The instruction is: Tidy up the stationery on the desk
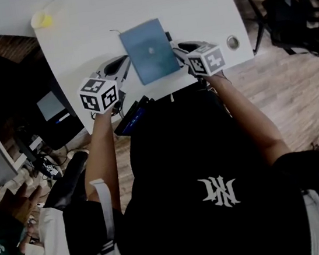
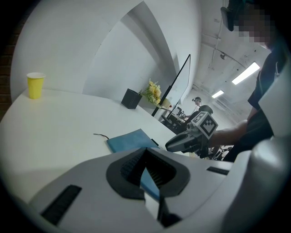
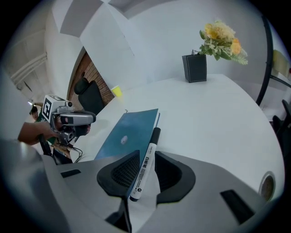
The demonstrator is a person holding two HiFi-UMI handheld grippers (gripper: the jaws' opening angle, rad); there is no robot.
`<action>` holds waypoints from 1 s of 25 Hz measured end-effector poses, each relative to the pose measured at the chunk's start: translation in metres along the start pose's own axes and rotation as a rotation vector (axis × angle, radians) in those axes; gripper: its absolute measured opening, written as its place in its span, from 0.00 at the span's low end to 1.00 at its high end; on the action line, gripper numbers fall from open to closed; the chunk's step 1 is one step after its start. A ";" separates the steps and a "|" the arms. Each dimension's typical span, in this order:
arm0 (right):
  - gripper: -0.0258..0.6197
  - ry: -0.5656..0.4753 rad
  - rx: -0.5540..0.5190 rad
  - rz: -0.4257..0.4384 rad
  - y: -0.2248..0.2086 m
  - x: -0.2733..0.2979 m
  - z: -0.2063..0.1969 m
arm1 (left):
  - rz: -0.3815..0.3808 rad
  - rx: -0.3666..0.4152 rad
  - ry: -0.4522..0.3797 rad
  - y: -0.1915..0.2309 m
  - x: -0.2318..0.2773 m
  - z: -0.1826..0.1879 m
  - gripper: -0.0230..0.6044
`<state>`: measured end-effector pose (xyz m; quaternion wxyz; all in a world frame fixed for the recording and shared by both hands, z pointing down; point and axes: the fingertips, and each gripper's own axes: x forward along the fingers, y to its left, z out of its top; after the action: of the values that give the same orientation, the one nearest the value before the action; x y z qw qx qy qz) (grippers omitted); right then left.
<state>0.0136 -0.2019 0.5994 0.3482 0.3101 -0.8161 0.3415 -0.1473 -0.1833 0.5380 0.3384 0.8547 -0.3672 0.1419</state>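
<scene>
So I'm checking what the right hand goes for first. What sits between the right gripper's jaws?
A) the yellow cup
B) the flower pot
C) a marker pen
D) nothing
C: the right gripper view shows a white, black-capped marker pen lying between the jaws of the right gripper, along the right edge of the blue notebook.

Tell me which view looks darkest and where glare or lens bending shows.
Head view: darkest, only the white desk bright. Left gripper view: ceiling strip lights glare, dark rounded corners. Right gripper view: evenly lit, desk edge bows, black-capped white marker sharp.
</scene>
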 end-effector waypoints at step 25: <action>0.11 -0.575 -0.334 0.479 0.103 -0.155 0.135 | 0.050 0.176 -0.270 -0.066 -0.064 0.103 0.04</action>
<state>-0.0239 -0.2057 0.3721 0.0622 0.1335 -0.9735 0.1752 -0.1446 -0.1864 0.4002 0.2061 0.8830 -0.4166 0.0656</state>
